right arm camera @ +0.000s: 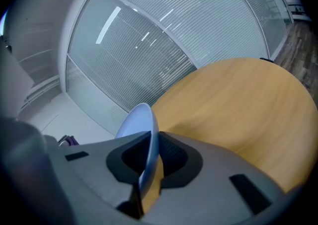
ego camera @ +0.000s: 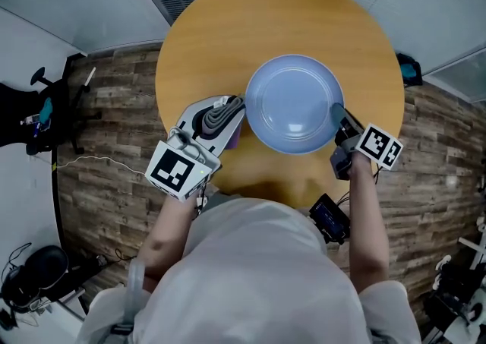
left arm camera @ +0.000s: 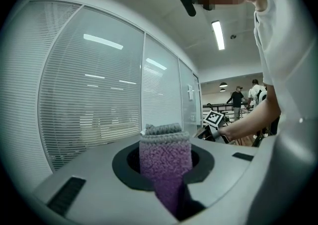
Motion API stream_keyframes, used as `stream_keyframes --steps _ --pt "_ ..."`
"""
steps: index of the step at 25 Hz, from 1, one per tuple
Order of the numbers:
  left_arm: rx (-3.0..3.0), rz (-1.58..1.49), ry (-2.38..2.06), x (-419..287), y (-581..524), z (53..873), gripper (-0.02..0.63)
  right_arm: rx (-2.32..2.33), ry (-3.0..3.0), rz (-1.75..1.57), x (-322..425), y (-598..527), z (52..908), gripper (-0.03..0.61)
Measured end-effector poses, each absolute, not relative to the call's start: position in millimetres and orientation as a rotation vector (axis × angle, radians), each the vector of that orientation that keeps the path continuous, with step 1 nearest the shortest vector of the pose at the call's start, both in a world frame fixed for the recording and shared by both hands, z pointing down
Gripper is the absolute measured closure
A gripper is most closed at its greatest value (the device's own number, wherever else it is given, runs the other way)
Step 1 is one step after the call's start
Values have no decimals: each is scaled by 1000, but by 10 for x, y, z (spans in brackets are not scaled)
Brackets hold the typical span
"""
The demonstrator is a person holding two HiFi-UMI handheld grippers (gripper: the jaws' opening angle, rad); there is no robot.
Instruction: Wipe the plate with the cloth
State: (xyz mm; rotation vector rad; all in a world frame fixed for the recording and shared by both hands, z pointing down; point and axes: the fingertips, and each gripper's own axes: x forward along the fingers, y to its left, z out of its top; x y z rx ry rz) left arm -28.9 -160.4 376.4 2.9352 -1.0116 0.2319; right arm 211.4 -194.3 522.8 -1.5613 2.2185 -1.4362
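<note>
My right gripper point(ego camera: 339, 124) pinches the pale blue plate point(ego camera: 292, 103) by its thin rim alone, over the round wooden table point(ego camera: 220, 31). The plate seems lifted clear, though I can't be sure. My left gripper point(ego camera: 231, 110) is clamped on the folded purple-grey cloth point(ego camera: 219, 118), just beside the plate. Pressing hard while wiping could lever the plate out of that narrow hold.
</note>
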Motion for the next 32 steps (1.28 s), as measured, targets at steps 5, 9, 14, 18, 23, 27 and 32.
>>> stream_keyframes --steps 5,9,14,18,23,27,32 --pt "2905 234 -1011 -322 -1582 3827 532 -1559 2203 -1453 2147 -2061 5358 531" --pt "2892 248 -1038 -374 -1564 3849 532 -1567 2186 -1459 2170 -2135 5449 531" --pt "2868 257 -1079 -444 -1563 3871 532 -1564 2160 -1469 2207 -2219 5567 531" --pt "2856 262 -1111 -470 -1529 3887 532 -1581 2129 -1475 2278 -2237 5664 531" --pt "2840 268 -1137 -508 -1560 3903 532 -1619 2074 -1514 2350 -2296 5846 531" --pt "2828 280 -1154 -572 -1560 3919 532 -1659 2044 -1542 2373 -2307 5988 531" --pt "2819 290 -1181 -671 -1556 3914 532 -1703 2008 -1555 2386 -2331 6118 531"
